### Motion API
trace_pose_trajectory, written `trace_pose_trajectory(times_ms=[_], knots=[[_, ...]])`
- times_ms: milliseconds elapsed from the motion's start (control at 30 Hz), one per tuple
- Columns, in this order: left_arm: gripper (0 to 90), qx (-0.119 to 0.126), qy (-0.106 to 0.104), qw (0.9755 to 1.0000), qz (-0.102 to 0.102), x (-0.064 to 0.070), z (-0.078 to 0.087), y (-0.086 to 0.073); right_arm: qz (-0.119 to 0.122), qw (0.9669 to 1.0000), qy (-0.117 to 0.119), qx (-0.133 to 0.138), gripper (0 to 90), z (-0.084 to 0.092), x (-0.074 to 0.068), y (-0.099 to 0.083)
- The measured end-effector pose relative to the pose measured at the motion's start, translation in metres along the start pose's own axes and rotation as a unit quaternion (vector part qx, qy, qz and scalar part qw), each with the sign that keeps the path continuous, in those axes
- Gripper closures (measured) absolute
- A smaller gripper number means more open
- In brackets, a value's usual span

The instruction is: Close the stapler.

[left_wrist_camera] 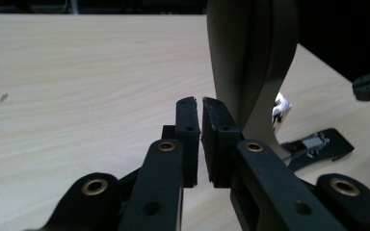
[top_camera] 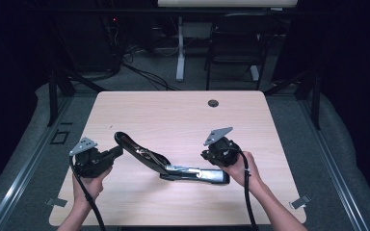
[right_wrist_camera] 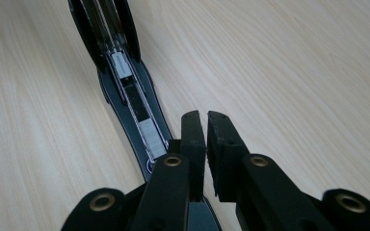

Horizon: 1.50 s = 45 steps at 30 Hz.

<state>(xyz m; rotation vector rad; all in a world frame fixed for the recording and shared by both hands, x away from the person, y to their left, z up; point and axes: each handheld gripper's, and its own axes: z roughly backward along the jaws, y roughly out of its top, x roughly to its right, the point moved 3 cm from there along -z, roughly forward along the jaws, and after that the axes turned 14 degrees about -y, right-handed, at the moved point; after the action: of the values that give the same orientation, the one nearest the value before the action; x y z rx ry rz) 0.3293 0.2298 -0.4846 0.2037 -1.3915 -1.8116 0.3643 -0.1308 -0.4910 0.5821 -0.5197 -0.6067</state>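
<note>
Stapler (top_camera: 173,166) sits near the front of the worktop (top_camera: 183,115), swung wide open — base flat on the wood, top arm angled up and away toward my left.

Left hand-held gripper (top_camera: 117,152): jaws closed down to a thin slit, nothing between the pads (left_wrist_camera: 189,130). In the left gripper view the stapler's raised arm stands just behind and to the right of the tips; can't tell if it touches them. In the high view my tips sit right at the upper end of that arm.

Right hand-held gripper (top_camera: 207,155): also closed to a sliver, nothing held. In the right gripper view the tips hang above the stapler's base, with the open staple channel (right_wrist_camera: 135,103) running away ahead and to the left — metal staple track visible inside it. In the high view it's just above the base end, my hand (top_camera: 241,168) behind it.
</note>
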Motion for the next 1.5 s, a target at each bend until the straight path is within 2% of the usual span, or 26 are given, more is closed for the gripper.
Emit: trace_pose_trajectory(times_ms=[67, 133, 467, 767, 1100, 1333, 1500], knots=[[88.5, 0.008, -0.001, 1.0, 0.001, 0.0, 0.0, 0.002, 0.003, 1.0, 0.001, 0.003, 87.3, 0.0, -0.002, 0.003], [89.3, 0.005, -0.004, 1.0, 0.002, 0.0, -0.001, 0.002, 0.003, 1.0, 0.002, 0.007, 87.7, 0.0, -0.003, 0.005], [90.0, 0.015, -0.008, 0.9999, 0.001, 0.003, -0.001, 0.005, -0.011, 0.9994, -0.001, 0.032, 89.9, 0.003, -0.008, 0.02], [90.0, 0.022, -0.011, 0.9997, -0.011, 0.008, -0.008, 0.011, -0.018, 0.9982, 0.0, 0.057, 90.0, 0.007, -0.011, 0.032], [90.0, 0.022, -0.012, 0.9995, -0.019, 0.01, -0.013, 0.014, -0.006, 0.9981, 0.01, 0.061, 90.0, 0.006, -0.021, 0.043], [90.0, 0.025, -0.014, 0.9993, -0.023, 0.011, -0.019, 0.016, -0.015, 0.9974, 0.01, 0.07, 90.0, 0.01, -0.018, 0.048], [90.0, 0.023, -0.016, 0.9992, -0.028, 0.014, -0.023, 0.019, -0.019, 0.997, 0.001, 0.075, 90.0, 0.015, -0.014, 0.052]])
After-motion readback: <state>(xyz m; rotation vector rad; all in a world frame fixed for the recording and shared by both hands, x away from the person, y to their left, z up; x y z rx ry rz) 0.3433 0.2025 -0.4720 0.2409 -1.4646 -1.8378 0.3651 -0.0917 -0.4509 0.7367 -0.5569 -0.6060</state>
